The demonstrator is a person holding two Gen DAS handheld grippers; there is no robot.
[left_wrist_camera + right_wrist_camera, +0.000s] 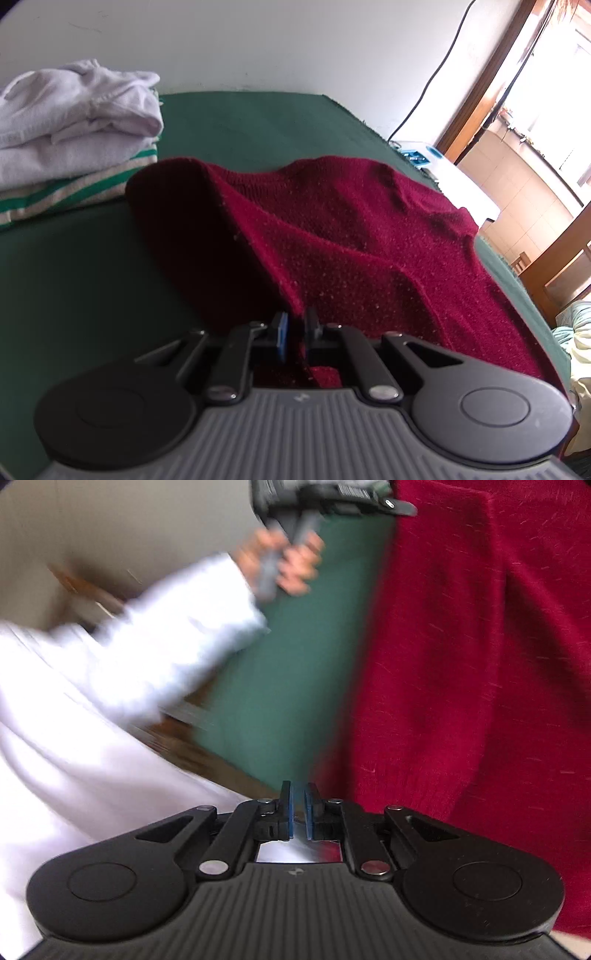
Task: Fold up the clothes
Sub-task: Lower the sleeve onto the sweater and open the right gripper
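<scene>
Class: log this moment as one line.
left gripper: shut on red sweater | right gripper: shut, holding nothing | folded pile: on green cloth

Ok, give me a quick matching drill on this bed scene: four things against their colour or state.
Things:
1. sweater
2. bed cover
3. left gripper
4. top garment on the folded pile

Colour or state:
A. white
B. shut on knitted cloth
C. dark red
D. green

Pairs: 1-C, 2-D, 3-B, 4-A
</scene>
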